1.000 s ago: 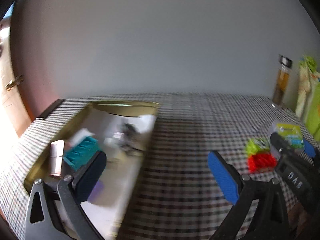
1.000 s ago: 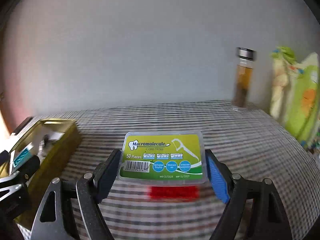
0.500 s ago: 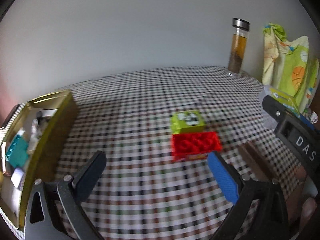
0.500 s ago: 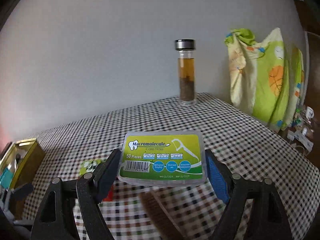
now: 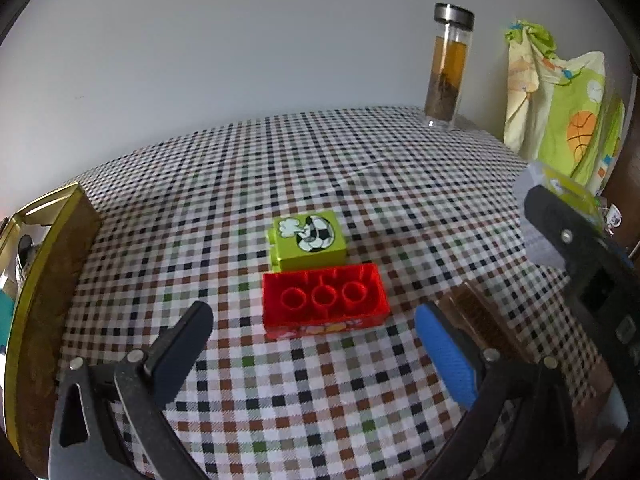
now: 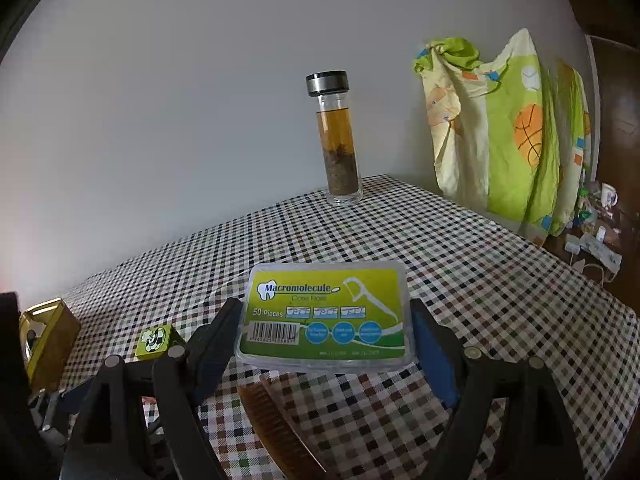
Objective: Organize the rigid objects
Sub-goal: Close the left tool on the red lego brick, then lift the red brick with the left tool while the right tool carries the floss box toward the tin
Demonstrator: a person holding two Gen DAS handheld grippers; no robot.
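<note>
Gold tin [image 5: 48, 280] at table's [image 5: 360, 184] left edge; my left gripper [image 5: 312, 332] gapes empty before the red brick [image 5: 324, 300] and green brick [image 5: 306, 240]: light, stiff, slick, best pinched across short sides. My right gripper [image 6: 324, 340] clamps the floss box [image 6: 326, 316] by its ends. A second ago my left faced the tin; now the bricks.

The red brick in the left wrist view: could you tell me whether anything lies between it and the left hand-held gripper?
Nothing visible does: only bare checked tablecloth lies between the open left hand-held gripper and the red brick.
</note>
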